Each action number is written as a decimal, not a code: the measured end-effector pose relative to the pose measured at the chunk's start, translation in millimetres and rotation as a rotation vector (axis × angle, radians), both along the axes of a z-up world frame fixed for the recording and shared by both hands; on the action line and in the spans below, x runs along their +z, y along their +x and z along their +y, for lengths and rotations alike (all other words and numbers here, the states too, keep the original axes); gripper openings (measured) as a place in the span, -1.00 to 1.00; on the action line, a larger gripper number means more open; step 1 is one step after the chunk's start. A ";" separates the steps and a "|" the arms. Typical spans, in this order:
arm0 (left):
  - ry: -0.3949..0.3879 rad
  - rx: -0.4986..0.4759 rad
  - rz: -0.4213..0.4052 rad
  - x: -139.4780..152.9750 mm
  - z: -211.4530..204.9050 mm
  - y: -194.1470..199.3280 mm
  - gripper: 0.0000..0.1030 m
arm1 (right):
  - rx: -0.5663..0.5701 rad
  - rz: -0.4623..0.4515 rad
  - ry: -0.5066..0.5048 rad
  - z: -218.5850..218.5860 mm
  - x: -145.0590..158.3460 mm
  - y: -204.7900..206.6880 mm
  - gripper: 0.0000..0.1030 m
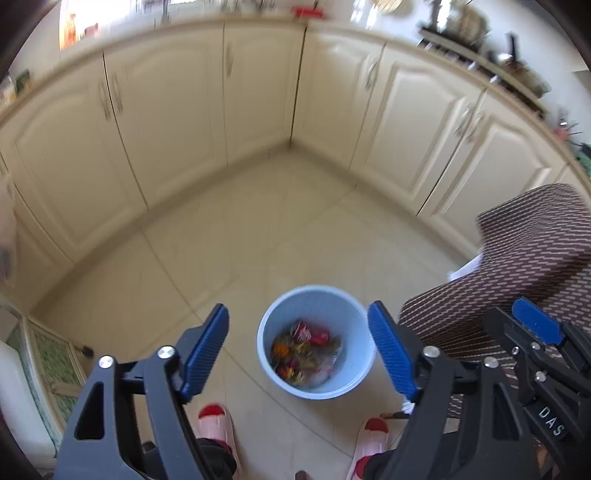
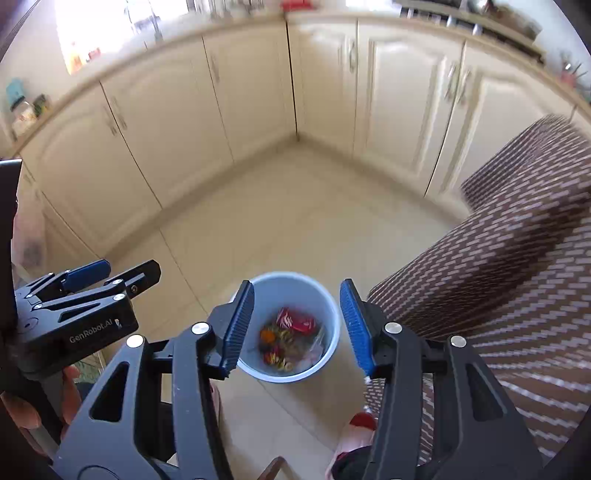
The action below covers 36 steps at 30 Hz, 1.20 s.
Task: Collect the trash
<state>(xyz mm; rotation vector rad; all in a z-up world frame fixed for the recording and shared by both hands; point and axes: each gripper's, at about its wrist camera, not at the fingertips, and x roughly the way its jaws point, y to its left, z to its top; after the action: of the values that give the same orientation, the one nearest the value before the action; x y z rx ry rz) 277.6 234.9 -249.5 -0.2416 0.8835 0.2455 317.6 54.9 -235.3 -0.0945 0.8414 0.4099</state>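
Blue-padded jaws of left gripper (image 1: 297, 354) and right gripper (image 2: 297, 325) both stand apart and empty above the pale blue bin (image 1: 354, 384) of trash (image 1: 304, 350) on floor tiles; casings read "GenRobot.AI", "DAS".

Bright daylight from far-left window (image 1: 92, 14), blown out white in both views. Soft glare on cream cabinet doors (image 2: 166, 122). Motion blur throughout, worst on brown patterned fabric (image 2: 517, 277) at right. Strong fisheye curvature, dark vignette corners.
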 end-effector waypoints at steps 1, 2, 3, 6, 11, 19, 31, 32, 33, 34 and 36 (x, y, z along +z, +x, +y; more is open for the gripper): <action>0.012 -0.009 -0.027 14.7 -7.0 -9.5 0.52 | -0.002 -0.021 0.006 -5.5 10.1 -8.4 -0.02; 0.023 -0.015 -0.045 26.4 -11.9 -15.4 0.52 | -0.009 -0.057 0.014 -14.9 27.0 -22.9 -0.01; 0.037 -0.023 -0.067 39.0 -18.8 -24.1 0.54 | -0.013 -0.081 0.021 -20.3 37.6 -32.3 0.02; 0.070 -0.053 -0.142 79.5 -42.2 -52.9 0.60 | -0.041 -0.172 0.041 -48.3 75.5 -68.1 0.14; 0.108 -0.111 -0.260 141.5 -84.3 -103.6 0.67 | -0.120 -0.281 0.097 -100.9 124.7 -119.6 0.35; 0.172 -0.178 -0.409 219.2 -138.3 -182.7 0.72 | -0.218 -0.482 0.119 -162.9 194.2 -211.0 0.62; 0.206 -0.207 -0.623 286.2 -181.1 -262.1 0.82 | -0.281 -0.711 0.114 -203.7 246.8 -301.2 0.73; 0.208 -0.214 -0.630 288.1 -184.7 -266.1 0.83 | -0.288 -0.729 0.115 -206.9 249.0 -306.4 0.73; 0.208 -0.225 -0.637 289.6 -187.0 -269.4 0.83 | -0.292 -0.740 0.115 -208.7 250.3 -309.1 0.74; 0.210 -0.231 -0.645 291.1 -190.2 -273.1 0.83 | -0.295 -0.753 0.116 -210.9 252.2 -313.0 0.75; 0.221 -0.232 -0.660 292.8 -195.3 -277.9 0.83 | -0.297 -0.765 0.120 -214.2 254.0 -317.6 0.76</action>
<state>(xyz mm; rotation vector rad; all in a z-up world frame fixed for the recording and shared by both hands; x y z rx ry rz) -0.4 39.6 43.4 -0.0048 0.2210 0.0358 -0.1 -159.3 18.7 -0.0096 0.0692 0.1175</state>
